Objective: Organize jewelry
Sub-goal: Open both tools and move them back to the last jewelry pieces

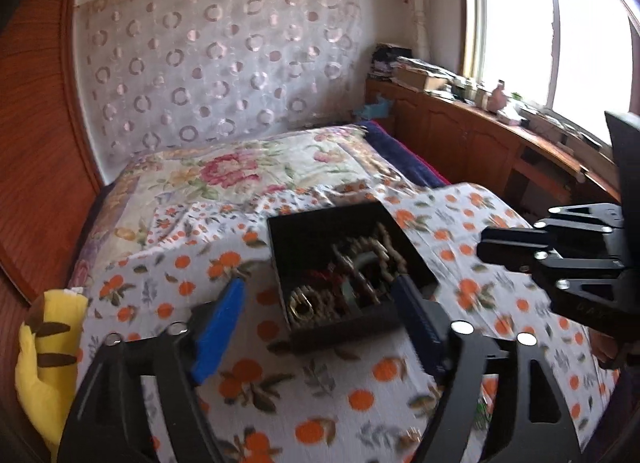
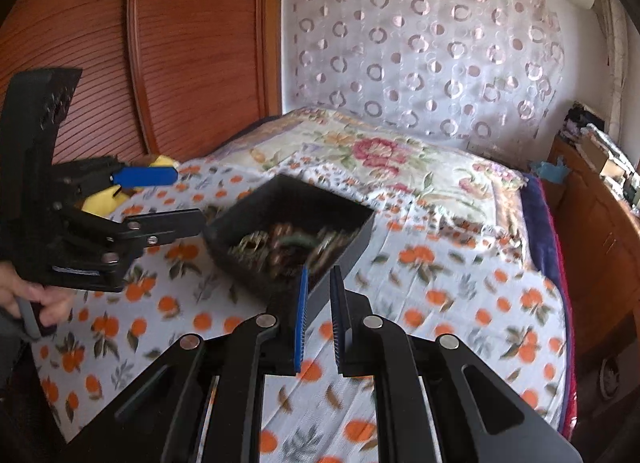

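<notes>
the black jewelry box sits open on the orange-print sheet of the bed, and everything here is placed from that box. it is a square-looking tray with no clear long axis; in the left wrist view one corner points toward the camera and its walls run off diagonally toward the curtained wall. inside it lies a tangle of jewelry: beaded strands, a gold-coloured ring shape near the front corner, something red; the blur hides finer detail.

the left gripper has its jaws spread wide, a blue pad on each side of the box's near corner, nothing held; whether the pads touch the walls is unclear. in the right wrist view the same gripper lies just left of the box.

the right gripper has its jaws nearly closed, a thin gap between the blue pads, with nothing between them; its tips are in front of the box's near right wall.

open sheet lies on all sides of the box. a yellow plush toy lies well to the left at the bed's edge, a wooden wardrobe beyond it. to the right the bed edge drops beside a wooden cabinet under the window.

no writing can be read.
</notes>
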Demonstrator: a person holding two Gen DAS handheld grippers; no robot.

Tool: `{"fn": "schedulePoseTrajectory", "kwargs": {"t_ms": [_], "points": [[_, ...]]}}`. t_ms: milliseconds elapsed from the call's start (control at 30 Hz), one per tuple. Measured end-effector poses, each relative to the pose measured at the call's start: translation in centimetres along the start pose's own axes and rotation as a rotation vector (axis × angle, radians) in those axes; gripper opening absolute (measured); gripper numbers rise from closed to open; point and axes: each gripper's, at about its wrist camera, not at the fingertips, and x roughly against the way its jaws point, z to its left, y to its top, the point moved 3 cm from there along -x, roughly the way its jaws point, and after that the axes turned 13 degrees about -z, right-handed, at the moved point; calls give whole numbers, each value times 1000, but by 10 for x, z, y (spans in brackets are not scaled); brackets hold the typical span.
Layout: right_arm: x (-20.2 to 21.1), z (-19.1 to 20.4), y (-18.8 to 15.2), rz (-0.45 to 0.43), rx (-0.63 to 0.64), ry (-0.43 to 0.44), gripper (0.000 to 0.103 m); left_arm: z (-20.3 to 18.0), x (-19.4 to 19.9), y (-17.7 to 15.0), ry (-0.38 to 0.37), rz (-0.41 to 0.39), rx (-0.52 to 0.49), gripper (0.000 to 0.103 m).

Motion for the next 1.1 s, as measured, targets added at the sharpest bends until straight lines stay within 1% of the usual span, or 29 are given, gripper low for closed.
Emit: {"fn": "schedulePoseTrajectory", "kwargs": {"t_ms": [33, 167, 233, 267, 500, 533, 633, 800, 933, 1033, 1100], "points": [[1, 3, -5, 5, -1, 5, 13, -3, 5, -5, -6, 5, -15, 85], [4, 14, -27, 35, -13, 27, 13, -9, 16, -22, -13, 25, -51, 89], [6, 19, -38, 48, -19, 38, 26, -12, 20, -32, -18, 42, -58, 91], [7, 23, -43, 58, -20, 46, 27, -13, 21, -37, -24, 49, -59, 91], [10, 48, -75, 127, 29, 96, 27, -22, 22, -75, -57, 140, -79, 91], [10, 51, -78, 133, 40, 105, 27, -23, 19, -82, -65, 166, -83, 91], [12, 59, -86, 158, 55, 127, 27, -26, 16, -95, -72, 199, -98, 91], [11, 63, -95, 192, 90, 110, 27, -33, 16, -100, -93, 216, -100, 91], [12, 58, -97, 187, 76, 107, 27, -44, 14, -104, -112, 237, -122, 91], [13, 57, -98, 183, 67, 109, 27, -49, 9, -107, -105, 254, -149, 91], [13, 57, -97, 183, 72, 106, 27, -51, 6, -108, -107, 259, -148, 92]]}}
